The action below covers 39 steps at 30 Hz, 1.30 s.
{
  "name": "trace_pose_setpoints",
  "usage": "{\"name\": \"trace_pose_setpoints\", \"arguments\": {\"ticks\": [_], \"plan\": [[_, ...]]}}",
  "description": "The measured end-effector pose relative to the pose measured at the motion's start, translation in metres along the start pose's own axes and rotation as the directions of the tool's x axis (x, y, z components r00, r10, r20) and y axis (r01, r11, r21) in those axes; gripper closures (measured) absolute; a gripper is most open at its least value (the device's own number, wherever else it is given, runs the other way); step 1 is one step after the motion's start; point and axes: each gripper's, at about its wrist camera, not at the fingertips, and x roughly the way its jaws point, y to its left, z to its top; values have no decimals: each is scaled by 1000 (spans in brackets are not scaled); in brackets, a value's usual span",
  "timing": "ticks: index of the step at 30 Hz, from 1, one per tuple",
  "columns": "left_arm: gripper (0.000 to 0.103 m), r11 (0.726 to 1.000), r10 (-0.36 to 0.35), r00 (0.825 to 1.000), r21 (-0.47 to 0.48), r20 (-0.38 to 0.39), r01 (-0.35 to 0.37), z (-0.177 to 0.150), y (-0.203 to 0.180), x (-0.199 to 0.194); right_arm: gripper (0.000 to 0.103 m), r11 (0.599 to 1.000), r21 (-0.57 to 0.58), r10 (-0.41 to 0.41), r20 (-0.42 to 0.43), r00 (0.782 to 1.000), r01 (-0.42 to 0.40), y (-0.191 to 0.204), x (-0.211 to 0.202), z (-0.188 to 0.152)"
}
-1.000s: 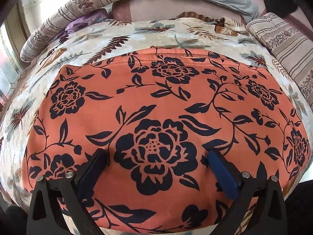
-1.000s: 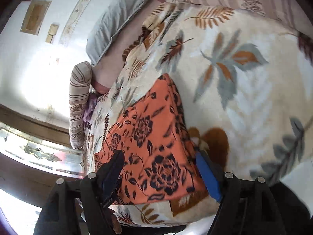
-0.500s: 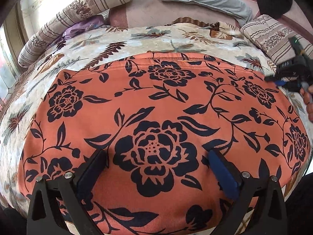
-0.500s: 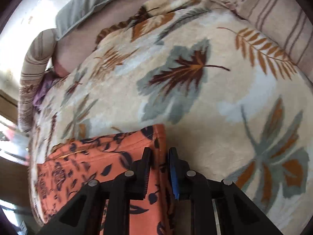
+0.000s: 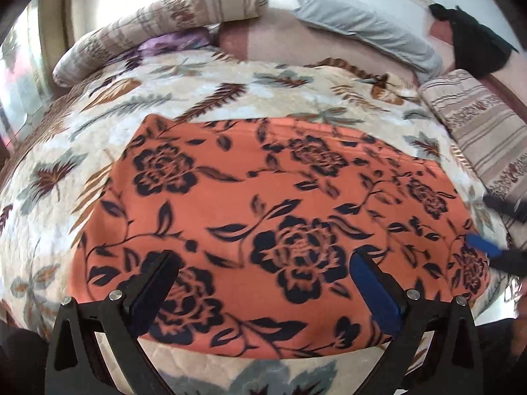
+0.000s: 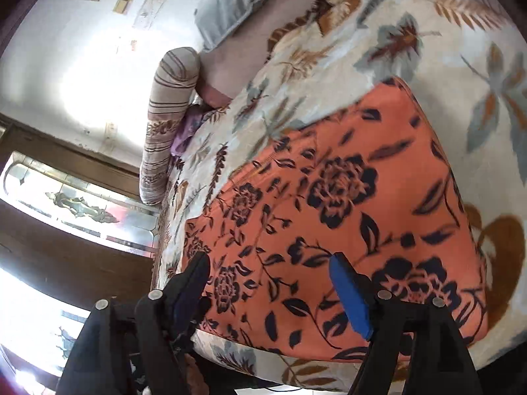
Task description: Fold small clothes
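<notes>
An orange garment (image 5: pixel 296 197) with a dark flower print lies spread flat on a leaf-patterned blanket (image 5: pixel 66 181). My left gripper (image 5: pixel 263 270) hovers open over the garment's near edge, with only flat cloth below its fingers. At the right edge of the left wrist view, the right gripper's blue pad (image 5: pixel 484 245) shows over the garment's right side. In the right wrist view the same garment (image 6: pixel 362 214) fills the middle. My right gripper (image 6: pixel 270 270) is above its near edge, its jaws opening, and no fold is caught between the pads.
A rolled striped bolster (image 5: pixel 158 23) and a purple cloth (image 5: pixel 178 39) lie at the far left of the bed. A grey pillow (image 5: pixel 362 23) and a black cloth (image 5: pixel 474 46) are at the back. A striped cushion (image 5: pixel 477 131) sits on the right.
Half a second ago the right gripper was shut at the garment's far corner; it has since opened and swung back to the near edge. The left gripper has drawn back, showing more blanket.
</notes>
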Motion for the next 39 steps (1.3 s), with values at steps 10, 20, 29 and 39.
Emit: {"name": "trace_pose_setpoints", "arguments": {"ticks": [10,20,29,39], "plan": [[0,993,73,997,92,-21,-71,-6,-14,5,21,1000,7,-10,97,995,9,-6,-20,-33],[0,990,99,995,94,35,-101,3,-6,-5,24,996,13,-87,44,995,87,4,-12,-11],[0,987,101,995,127,-25,-97,-1,15,27,24,980,126,-153,-12,988,153,-33,30,66],[0,988,76,997,134,-15,-73,-4,20,31,21,972,188,-152,45,987,141,-39,48,127]]}}
